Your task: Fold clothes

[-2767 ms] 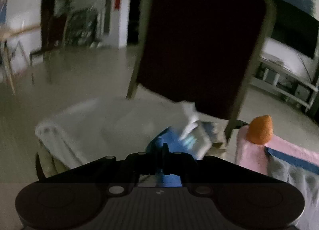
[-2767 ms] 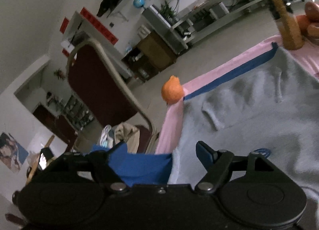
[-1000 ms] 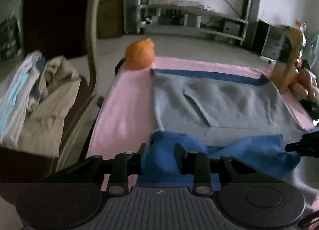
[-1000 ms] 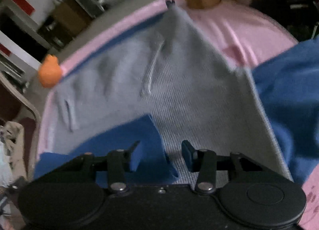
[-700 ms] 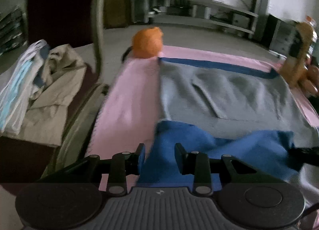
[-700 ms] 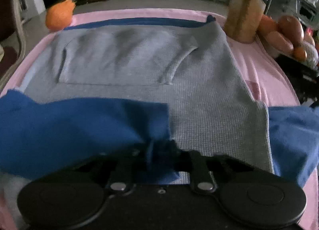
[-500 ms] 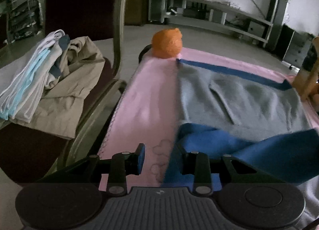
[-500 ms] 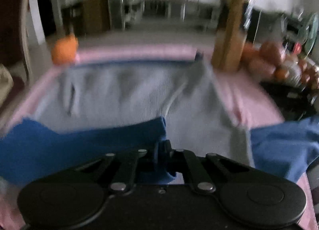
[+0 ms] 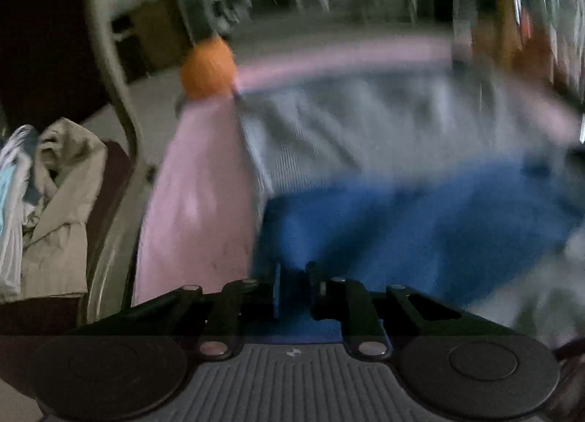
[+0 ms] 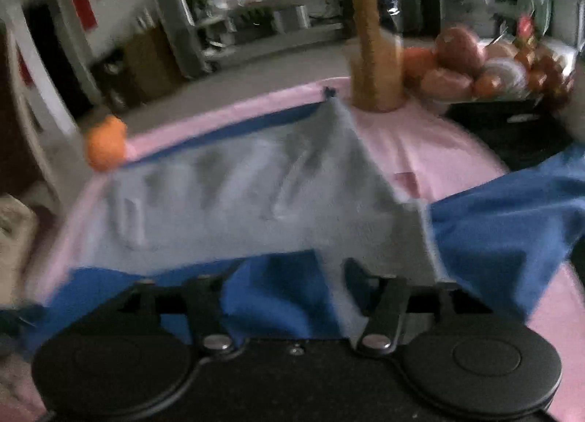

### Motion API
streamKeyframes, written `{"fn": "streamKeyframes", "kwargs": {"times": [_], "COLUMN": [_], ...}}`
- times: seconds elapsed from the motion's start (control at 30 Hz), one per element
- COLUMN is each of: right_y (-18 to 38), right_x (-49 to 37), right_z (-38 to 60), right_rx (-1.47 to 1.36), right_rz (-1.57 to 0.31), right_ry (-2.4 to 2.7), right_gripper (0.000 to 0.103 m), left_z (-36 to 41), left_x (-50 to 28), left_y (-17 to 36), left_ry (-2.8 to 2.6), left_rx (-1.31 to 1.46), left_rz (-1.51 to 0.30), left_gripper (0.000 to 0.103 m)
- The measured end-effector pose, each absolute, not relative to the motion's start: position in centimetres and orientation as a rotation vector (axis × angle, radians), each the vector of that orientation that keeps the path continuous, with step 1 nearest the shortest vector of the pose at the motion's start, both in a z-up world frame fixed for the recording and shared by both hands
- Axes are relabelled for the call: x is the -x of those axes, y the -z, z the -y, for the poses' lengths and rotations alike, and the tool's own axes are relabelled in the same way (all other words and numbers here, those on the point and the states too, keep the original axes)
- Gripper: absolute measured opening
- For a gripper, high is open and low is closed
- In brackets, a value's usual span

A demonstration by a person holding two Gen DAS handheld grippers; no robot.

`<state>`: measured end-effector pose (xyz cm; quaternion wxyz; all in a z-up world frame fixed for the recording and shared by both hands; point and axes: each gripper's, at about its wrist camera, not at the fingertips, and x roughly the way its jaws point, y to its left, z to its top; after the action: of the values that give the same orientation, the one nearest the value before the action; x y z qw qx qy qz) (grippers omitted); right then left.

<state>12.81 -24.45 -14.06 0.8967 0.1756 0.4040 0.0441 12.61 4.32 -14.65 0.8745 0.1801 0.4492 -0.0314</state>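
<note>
The grey knitted garment with blue sleeves lies spread flat on the table, which is covered by a pink cloth. One blue sleeve is folded across its near edge, and the other blue sleeve trails off to the right. Your left tool is closing, its jaws narrow with the blue fabric between them. Your right tool is opening, its jaws apart over the sleeve's edge; the pads do not press it. An orange round soft object sits at the table's far left corner. A tan upright toy stands at the far right, beside a pile of fruit. A chair holds crumpled beige and white clothes to the left.
</note>
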Motion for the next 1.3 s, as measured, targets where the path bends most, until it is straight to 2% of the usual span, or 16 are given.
{"fn": "streamKeyframes", "kwargs": {"times": [0.03, 0.2, 0.23, 0.3, 0.4, 0.47, 0.53, 0.6, 0.67, 0.73, 0.87, 0.93, 1.0, 1.1, 1.17, 1.3], "right_y": [14.4, 17.6, 18.1, 18.0, 17.5, 16.3, 15.1, 14.6, 14.8, 15.6, 17.6, 18.1, 17.4, 16.3, 17.2, 17.9], "right_x": [-13.1, -14.8, -14.9, -14.7, -14.1, -13.3, -12.8, -13.4, -14.6, -16.3, -18.6, -19.2, -18.8, -18.1, -18.2, -18.0], "right_z": [24.6, 23.9, 24.0, 24.4, 25.3, 26.3, 27.5, 28.4, 28.6, 27.8, 25.4, 24.5, 23.8, 22.7, 22.5, 22.6], "right_rx": [-0.401, -0.315, -0.268, -0.257, -0.251, -0.3, -0.387, -0.473, -0.537, -0.512, -0.383, -0.35, -0.301, -0.193, -0.135, -0.085], "right_rz": [-0.864, -1.047, -1.07, -1.081, -1.096, -1.042, -0.965, -0.912, -0.89, -0.915, -0.979, -0.985, -0.942, -0.88, -0.92, -1.01], "right_ry": [-0.126, -0.058, -0.005, 0.021, 0.078, 0.071, 0.037, 0.01, -0.016, -0.033, -0.021, -0.029, -0.019, 0.019, 0.08, 0.117], "right_gripper": [0.013, 0.013, 0.001, 0.002, 0.023, 0.03, 0.049, 0.053, 0.053, 0.047, 0.036, 0.003, 0.003, 0.003, 0.006, 0.026], "left_z": [-3.8, -4.1, -4.4, -4.7, -6.6, -8.4, -9.2, -8.4, -7.1, -6.2, -5.2, -5.4, -5.5, -5.3, -6.1, -8.7], "left_x": [-12.4, -11.3, -11.1, -11.0, -10.7, -10.5, -11.3, -13.4, -16.0, -17.8, -19.3, -19.1, -18.8, -18.3, -18.6, -17.8], "left_y": [15.6, 15.8, 15.7, 15.6, 13.3, 11.3, 10.0, 10.2, 11.5, 13.2, 15.2, 15.3, 15.4, 15.5, 15.9, 14.7], "left_ry": [0.045, -0.006, -0.014, -0.035, 0.017, 0.091, 0.14, 0.145, 0.131, 0.106, 0.04, -0.011, -0.073, -0.197, -0.217, -0.193], "left_rx": [-0.456, -0.526, -0.527, -0.534, -0.352, -0.179, -0.072, -0.079, -0.122, -0.148, -0.189, -0.168, -0.159, -0.204, -0.208, -0.081], "left_rz": [-0.954, -0.943, -0.941, -0.934, -0.921, -0.859, -0.812, -0.825, -0.872, -0.919, -0.929, -0.908, -0.881, -0.825, -0.859, -0.898], "left_gripper": [0.021, 0.028, 0.031, 0.038, 0.03, 0.03, 0.031, 0.031, 0.029, 0.02, 0.018, 0.016, 0.015, 0.003, 0.005, 0.02]}}
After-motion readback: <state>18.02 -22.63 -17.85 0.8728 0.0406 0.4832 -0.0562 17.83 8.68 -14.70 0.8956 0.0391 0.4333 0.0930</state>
